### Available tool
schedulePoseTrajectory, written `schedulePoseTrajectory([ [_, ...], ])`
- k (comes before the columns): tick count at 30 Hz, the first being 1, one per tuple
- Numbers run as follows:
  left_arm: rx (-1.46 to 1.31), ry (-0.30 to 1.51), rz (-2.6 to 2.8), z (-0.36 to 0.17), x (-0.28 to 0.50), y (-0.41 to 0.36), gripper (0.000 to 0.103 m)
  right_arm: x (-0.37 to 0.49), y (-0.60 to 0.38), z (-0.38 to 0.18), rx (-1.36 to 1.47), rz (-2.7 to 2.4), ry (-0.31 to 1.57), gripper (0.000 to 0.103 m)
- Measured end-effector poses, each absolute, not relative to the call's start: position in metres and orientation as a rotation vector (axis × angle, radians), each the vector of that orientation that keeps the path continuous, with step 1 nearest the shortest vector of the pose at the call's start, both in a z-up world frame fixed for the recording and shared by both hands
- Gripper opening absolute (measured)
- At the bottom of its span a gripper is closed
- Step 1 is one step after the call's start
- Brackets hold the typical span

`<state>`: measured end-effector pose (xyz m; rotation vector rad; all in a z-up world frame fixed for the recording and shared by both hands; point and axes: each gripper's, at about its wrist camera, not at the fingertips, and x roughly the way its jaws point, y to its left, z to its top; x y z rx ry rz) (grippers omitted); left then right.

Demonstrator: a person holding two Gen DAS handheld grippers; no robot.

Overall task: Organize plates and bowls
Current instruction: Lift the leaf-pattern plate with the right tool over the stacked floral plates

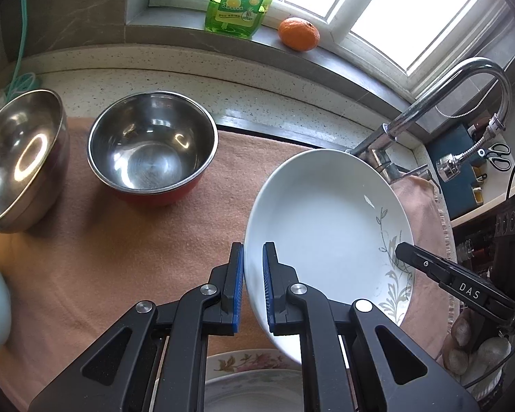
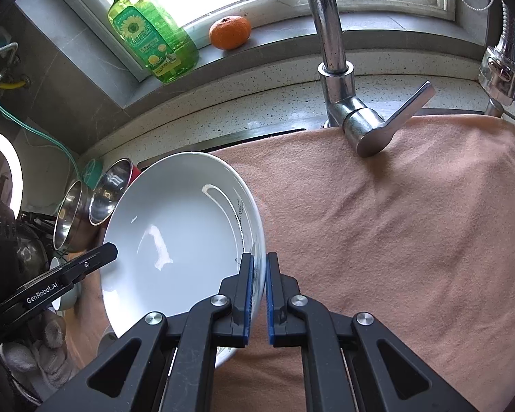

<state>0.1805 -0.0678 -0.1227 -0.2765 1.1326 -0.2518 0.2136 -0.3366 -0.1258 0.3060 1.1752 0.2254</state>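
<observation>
Left gripper (image 1: 254, 285): matte black linkage arms with triangular cut-outs, joined by round silver pivot pins, one of them white-capped; fingers (image 1: 231, 285) faced with ribbed blue pads. Seen from the right wrist camera, its side carries white "GenRobot.AI" lettering, and the hand (image 2: 48, 346) beneath wears a pale grey-white knit glove. Right gripper (image 2: 259, 295): identical black arms, silver pins, blue ribbed pads on its fingers (image 2: 245, 295). Seen from the left wrist camera, its side bears a white "DAS" marking and a small screw; its gloved hand (image 1: 473, 346) is likewise pale.
</observation>
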Motion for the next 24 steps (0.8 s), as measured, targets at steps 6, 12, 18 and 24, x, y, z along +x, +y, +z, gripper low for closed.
schedulePoseTrajectory([
  [6,-0.282,1.124,-0.259,-0.114,0.162,-0.057,0.009,0.198,-0.325,-0.113,0.304,0.237,1.161,0.006],
  [12,-0.284,1.1,-0.247,-0.104,0.139,-0.046,0.009,0.175,-0.311,-0.106,0.297,0.255,1.158,0.006],
  [18,-0.314,1.105,-0.237,-0.107,0.116,-0.03,0.009,0.152,-0.297,-0.104,0.298,0.27,1.165,0.006],
  [24,-0.329,1.117,-0.23,-0.112,0.092,-0.018,0.009,0.131,-0.284,-0.106,0.294,0.281,1.174,0.006],
])
